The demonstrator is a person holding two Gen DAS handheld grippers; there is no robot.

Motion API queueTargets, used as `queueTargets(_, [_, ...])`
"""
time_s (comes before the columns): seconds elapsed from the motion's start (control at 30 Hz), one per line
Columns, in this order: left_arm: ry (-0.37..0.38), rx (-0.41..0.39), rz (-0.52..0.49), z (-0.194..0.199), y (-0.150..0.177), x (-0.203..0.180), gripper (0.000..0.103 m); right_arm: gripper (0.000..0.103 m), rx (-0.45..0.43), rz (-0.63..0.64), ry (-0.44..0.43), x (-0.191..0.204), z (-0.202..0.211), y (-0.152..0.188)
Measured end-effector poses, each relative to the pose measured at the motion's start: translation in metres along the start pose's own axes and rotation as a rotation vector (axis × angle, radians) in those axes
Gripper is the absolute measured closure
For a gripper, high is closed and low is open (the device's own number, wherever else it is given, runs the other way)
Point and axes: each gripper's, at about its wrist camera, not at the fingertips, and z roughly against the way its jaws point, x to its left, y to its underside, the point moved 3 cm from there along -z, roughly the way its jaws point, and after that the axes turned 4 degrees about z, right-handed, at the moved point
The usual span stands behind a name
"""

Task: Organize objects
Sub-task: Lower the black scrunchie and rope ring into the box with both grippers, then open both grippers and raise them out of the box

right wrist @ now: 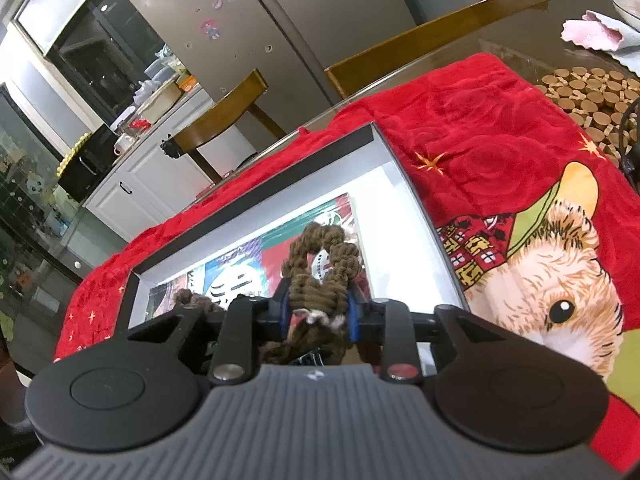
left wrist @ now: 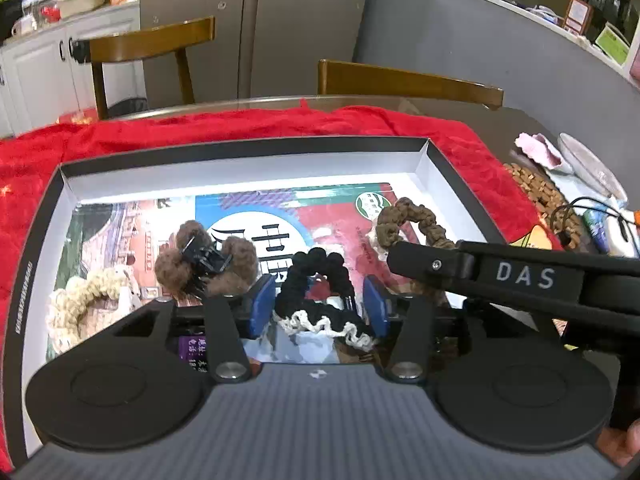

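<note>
A shallow box with a black rim and white inside lies on a red blanket, lined with a printed sheet. A black scrunchie with white trim rests on the box floor between the blue pads of my left gripper, which stands open with small gaps on both sides. My right gripper has a brown scrunchie filling the gap between its pads, low over the box's right part. In the left wrist view the brown scrunchie sits under the right gripper's black housing marked DAS.
A cream scrunchie and a brown fuzzy claw clip lie in the box's left half. Right of the blanket are a wooden bead mat, a pink cloth and cables. Two wooden chairs stand behind the table.
</note>
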Motion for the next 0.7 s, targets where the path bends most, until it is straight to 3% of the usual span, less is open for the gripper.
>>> queueTargets(0.07, [0.009, 0.01, 0.019, 0.002, -0.002, 0.003, 0.039, 0.061, -0.004, -0.007, -0.005, 0.0, 0.003, -0.002])
queueTargets(0.1, [0.012, 0.012, 0.025, 0.003, -0.003, 0.005, 0.037, 0.053, -0.005, -0.009, -0.012, 0.0, 0.004, -0.004])
queueTargets(0.33, [0.054, -0.005, 0.031, 0.024, -0.017, 0.012, 0.034, 0.03, -0.047, -0.013, -0.061, 0.006, 0.024, -0.014])
queueTargets(0.7, [0.051, -0.191, -0.036, 0.115, -0.037, 0.017, 0.034, 0.022, -0.223, 0.086, -0.115, 0.054, 0.105, -0.024])
